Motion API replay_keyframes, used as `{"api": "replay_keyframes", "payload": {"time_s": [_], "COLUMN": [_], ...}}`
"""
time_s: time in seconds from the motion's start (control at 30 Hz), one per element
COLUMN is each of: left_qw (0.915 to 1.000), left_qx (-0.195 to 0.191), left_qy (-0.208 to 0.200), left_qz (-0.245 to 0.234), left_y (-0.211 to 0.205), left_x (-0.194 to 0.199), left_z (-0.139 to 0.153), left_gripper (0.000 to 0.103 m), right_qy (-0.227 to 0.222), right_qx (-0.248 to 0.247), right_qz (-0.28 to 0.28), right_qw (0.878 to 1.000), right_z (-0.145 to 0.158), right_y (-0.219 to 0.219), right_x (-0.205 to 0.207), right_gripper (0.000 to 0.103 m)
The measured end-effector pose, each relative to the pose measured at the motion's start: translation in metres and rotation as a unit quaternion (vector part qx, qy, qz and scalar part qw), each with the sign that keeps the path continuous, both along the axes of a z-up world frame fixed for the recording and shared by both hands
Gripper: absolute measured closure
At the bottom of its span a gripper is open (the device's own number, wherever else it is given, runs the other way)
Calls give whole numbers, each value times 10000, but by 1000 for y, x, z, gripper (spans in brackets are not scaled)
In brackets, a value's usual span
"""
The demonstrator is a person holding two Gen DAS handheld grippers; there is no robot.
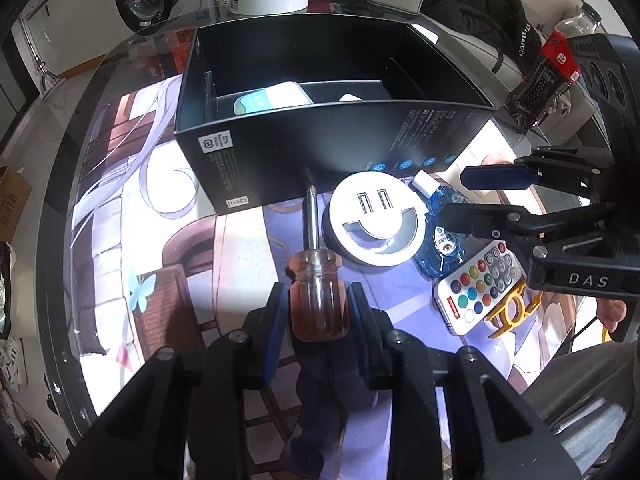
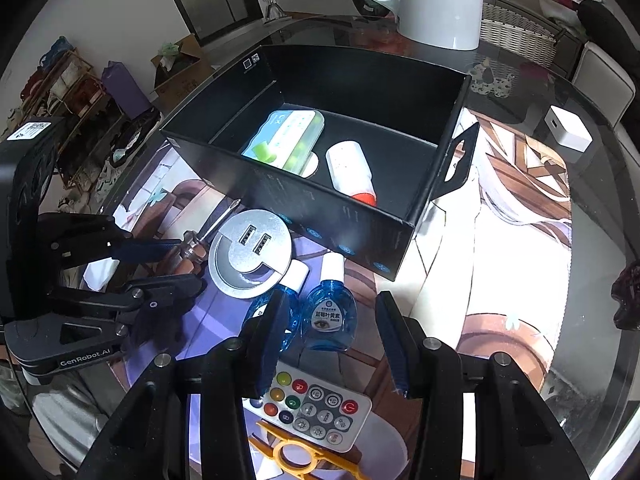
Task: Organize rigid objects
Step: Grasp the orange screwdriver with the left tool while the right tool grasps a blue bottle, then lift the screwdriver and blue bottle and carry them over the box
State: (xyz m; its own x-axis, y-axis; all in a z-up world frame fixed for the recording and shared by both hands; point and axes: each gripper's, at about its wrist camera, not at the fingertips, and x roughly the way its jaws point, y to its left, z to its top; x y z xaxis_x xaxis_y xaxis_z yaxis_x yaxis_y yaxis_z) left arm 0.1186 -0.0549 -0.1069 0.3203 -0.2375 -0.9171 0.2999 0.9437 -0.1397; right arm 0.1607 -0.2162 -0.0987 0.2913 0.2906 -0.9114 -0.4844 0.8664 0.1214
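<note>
My left gripper [image 1: 318, 308] is around the amber handle of a screwdriver [image 1: 318, 292] that lies on the mat, its pads at both sides of the handle; the shaft points toward the black box [image 1: 320, 148]. From the right wrist view the left gripper [image 2: 172, 264] looks closed on that handle [image 2: 190, 254]. My right gripper [image 2: 332, 324] is open above a blue eye-drop bottle [image 2: 330, 312], with a second blue bottle [image 2: 280, 312] partly behind its left finger. The box [image 2: 424, 208] holds a green case [image 2: 288, 140] and a white tube [image 2: 352, 172].
A round white USB hub [image 2: 250, 258] lies between the grippers. A colourful remote [image 2: 316, 412] and a yellow plastic piece [image 2: 296, 456] lie near the front. A white kettle [image 2: 440, 0], a white cube [image 2: 568, 128] and a dark drink bottle [image 1: 540, 84] stand around the mat.
</note>
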Motion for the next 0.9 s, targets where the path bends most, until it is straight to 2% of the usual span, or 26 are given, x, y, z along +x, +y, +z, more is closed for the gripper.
{"api": "replay_keyframes", "payload": {"time_s": [0.3,0.4,0.43,0.5,0.53,0.57,0.6,0.73,0.9], "left_qw": [10000,10000,10000,10000,10000,10000,9999,9997,9993], "left_qx": [-55,-32,-23,10,24,38,60,-158,-167], "left_qy": [-5,-21,-19,-28,-33,-45,-62,24,-293], "left_qz": [46,48,54,62,67,81,101,168,137], "left_y": [-4,-5,-6,-7,-8,-8,-8,-2,0], "left_x": [5,6,6,6,6,7,7,9,2], "left_z": [0,0,0,0,-1,-1,0,0,15], "left_gripper": [64,63,63,63,66,74,78,78,78], "right_qy": [67,-10,-53,-84,-104,-119,-123,-126,-290], "right_qx": [-98,-256,-342,-392,-413,-442,-446,-401,-212], "right_qz": [-32,32,64,110,120,138,155,160,131], "right_qw": [9999,9997,9994,9991,9990,9989,9988,9990,9993], "right_z": [-6,-10,-10,-11,-11,-11,-11,-9,6], "right_y": [1,7,10,14,16,17,19,21,12], "right_x": [2,0,-2,-3,-4,-4,-5,-7,-16], "right_gripper": [57,64,71,72,72,72,72,72,72]}}
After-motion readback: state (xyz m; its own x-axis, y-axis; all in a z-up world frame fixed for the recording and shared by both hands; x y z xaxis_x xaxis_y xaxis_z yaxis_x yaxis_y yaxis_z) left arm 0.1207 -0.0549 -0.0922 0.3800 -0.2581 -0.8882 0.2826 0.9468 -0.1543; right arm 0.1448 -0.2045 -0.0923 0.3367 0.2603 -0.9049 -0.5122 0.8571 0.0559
